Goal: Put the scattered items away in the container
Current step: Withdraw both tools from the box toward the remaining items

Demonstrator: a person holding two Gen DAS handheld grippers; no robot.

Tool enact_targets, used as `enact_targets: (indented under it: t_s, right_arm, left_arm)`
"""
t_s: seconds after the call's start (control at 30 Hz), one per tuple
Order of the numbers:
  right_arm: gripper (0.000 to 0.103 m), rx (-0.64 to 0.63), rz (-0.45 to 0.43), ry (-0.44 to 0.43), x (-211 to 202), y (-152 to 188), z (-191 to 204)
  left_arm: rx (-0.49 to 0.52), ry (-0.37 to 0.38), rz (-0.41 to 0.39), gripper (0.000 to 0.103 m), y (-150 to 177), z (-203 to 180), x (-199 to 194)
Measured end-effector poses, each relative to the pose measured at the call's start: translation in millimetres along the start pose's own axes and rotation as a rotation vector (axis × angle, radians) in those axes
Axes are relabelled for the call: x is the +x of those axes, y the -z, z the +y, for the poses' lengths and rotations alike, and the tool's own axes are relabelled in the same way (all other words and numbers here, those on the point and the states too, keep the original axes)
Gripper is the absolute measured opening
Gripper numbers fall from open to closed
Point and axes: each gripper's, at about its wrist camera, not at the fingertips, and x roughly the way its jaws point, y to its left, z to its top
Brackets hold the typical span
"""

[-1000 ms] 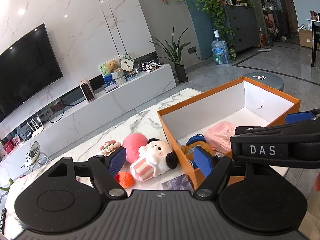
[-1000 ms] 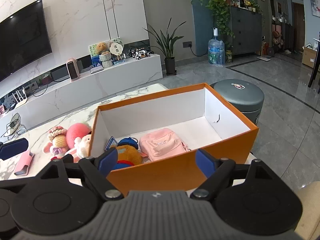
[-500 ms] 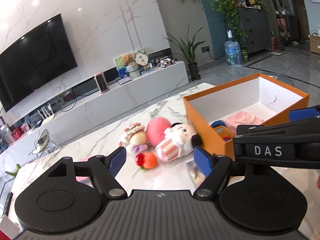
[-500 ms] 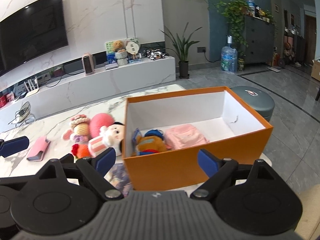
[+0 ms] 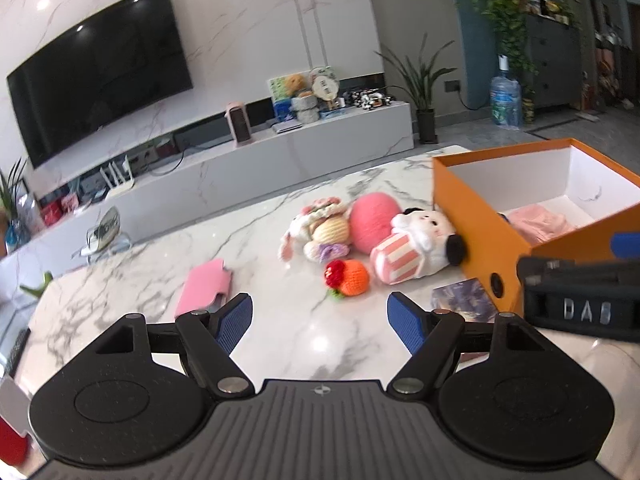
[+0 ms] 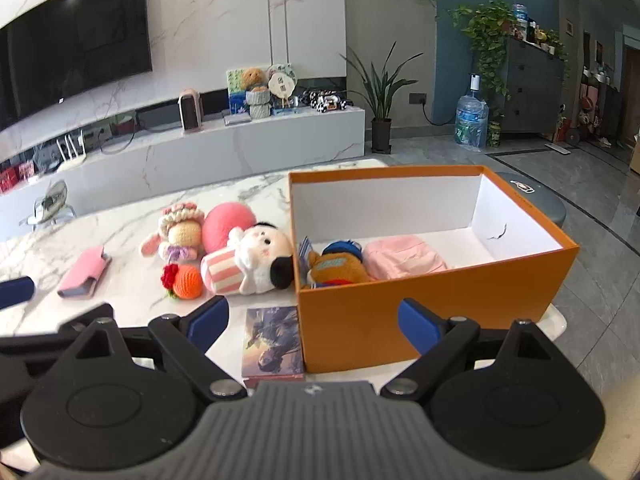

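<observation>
The orange box [image 6: 440, 300] stands on the marble table [image 5: 304, 332] with an orange-and-blue plush [image 6: 336, 266] and a pink pouch [image 6: 404, 258] inside. Left of the box lie a white plush in pink stripes [image 5: 416, 246], a pink ball [image 5: 374, 222], a crochet doll [image 5: 320, 232], a crochet orange [image 5: 348, 278], a pink case [image 5: 204, 288] and a picture card [image 6: 272, 340]. My left gripper [image 5: 320, 316] is open and empty, short of the crochet orange. My right gripper [image 6: 314, 320] is open and empty, before the box's front left corner and the card.
The table's front right edge runs just past the box, with a grey round stool [image 6: 536, 200] on the floor behind it. A long white TV bench [image 6: 208, 152] and a wall TV [image 5: 100, 68] lie beyond the table's far side. Bare marble shows between the pink case and the toys.
Both grippers have shifted left along the table, so the box has slid right in both views. The pink case has come into sight. The right jaws stand slightly wider.
</observation>
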Motion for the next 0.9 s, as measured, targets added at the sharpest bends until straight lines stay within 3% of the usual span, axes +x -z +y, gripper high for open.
enact_targets:
  t_s: [0.3,0.7,0.9]
  right_arm:
    - [0.093,-0.076,0.056,0.001,28.3,17.3,19.7]
    - [0.093,-0.22,0.064,0.039,65.3,38.0,42.7]
    - [0.093,-0.222,0.13,0.029,86.5,45.9,44.9]
  left_arm:
    - [-0.024,-0.003,0.074,0.088,14.5,13.9,25.9]
    - [-0.031,0.014,0.177,0.087,32.2,17.0,69.2]
    - [-0.039,0.014,0.22,0.087,38.5,15.1,87.2]
